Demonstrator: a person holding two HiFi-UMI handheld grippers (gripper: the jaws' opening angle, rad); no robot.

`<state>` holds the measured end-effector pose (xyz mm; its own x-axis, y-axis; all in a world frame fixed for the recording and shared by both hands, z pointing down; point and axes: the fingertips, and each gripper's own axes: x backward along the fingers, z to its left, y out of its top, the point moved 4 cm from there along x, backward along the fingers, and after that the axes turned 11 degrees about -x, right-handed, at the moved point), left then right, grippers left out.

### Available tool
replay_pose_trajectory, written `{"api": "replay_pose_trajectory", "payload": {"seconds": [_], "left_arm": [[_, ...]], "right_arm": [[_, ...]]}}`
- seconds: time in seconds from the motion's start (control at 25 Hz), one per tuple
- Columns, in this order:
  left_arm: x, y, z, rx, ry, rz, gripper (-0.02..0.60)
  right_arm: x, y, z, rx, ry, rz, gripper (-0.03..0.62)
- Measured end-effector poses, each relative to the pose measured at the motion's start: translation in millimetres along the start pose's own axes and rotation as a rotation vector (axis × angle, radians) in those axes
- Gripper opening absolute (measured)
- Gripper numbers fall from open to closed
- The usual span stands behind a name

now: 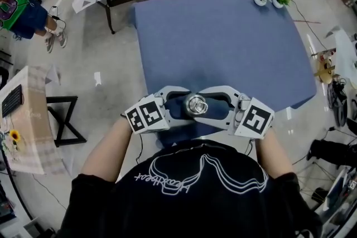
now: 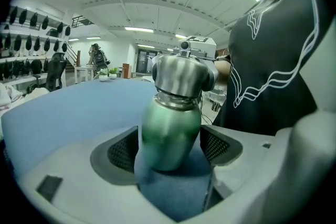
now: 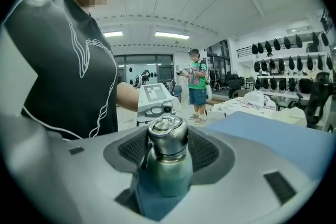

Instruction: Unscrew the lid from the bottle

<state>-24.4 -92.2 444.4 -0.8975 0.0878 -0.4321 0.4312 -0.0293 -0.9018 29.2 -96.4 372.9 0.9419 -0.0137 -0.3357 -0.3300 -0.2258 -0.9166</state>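
Green metal bottle (image 2: 170, 134) with a rounded silver lid (image 3: 168, 136) is standing upright on the blue cloth-covered table (image 1: 223, 36), close to the edge nearest the person (image 1: 195, 192), and the two grippers are meeting around it from opposite sides. The left gripper (image 2: 170, 147) is clamping the green body, its black textured pads (image 2: 123, 152) pressing on either side below the shoulder. The right gripper (image 3: 167, 147) is closing on the lid, its jaws standing fairly wide with the pads against the lid's sides. In the head view the lid's top ring is showing between the two marker cubes.
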Motion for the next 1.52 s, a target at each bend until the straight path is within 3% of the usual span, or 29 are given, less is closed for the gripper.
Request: {"api": "replay_pose_trajectory", "payload": {"seconds": [0.2, 0.44, 0.56, 0.64, 0.8, 1.04, 1.52], "left_arm": [[24, 0, -6, 0.083, 0.076, -0.047, 0.354], [70, 26, -26, 0.166, 0.302, -0.148, 0.341], [95, 59, -41, 0.165, 0.478, -0.194, 0.065], [109, 81, -54, 0.187, 0.567, -0.244, 0.021], [128, 118, -93, 0.23, 0.659, -0.352, 0.006], [139, 139, -141, 0.234, 0.707, -0.407, 0.005], [137, 132, -178, 0.234, 0.711, -0.369, 0.005]], "right_arm": [[7, 10, 4, 0.002, -0.031, -0.069, 0.239], [30, 31, 22, -0.048, -0.186, -0.231, 0.239], [48, 46, 42, -0.049, -0.284, -0.298, 0.239], [59, 54, 59, -0.072, -0.336, -0.348, 0.239], [74, 58, 99, -0.109, -0.404, -0.412, 0.239], [81, 51, 151, -0.134, -0.467, -0.452, 0.239], [77, 40, 188, -0.145, -0.48, -0.463, 0.239]]}}
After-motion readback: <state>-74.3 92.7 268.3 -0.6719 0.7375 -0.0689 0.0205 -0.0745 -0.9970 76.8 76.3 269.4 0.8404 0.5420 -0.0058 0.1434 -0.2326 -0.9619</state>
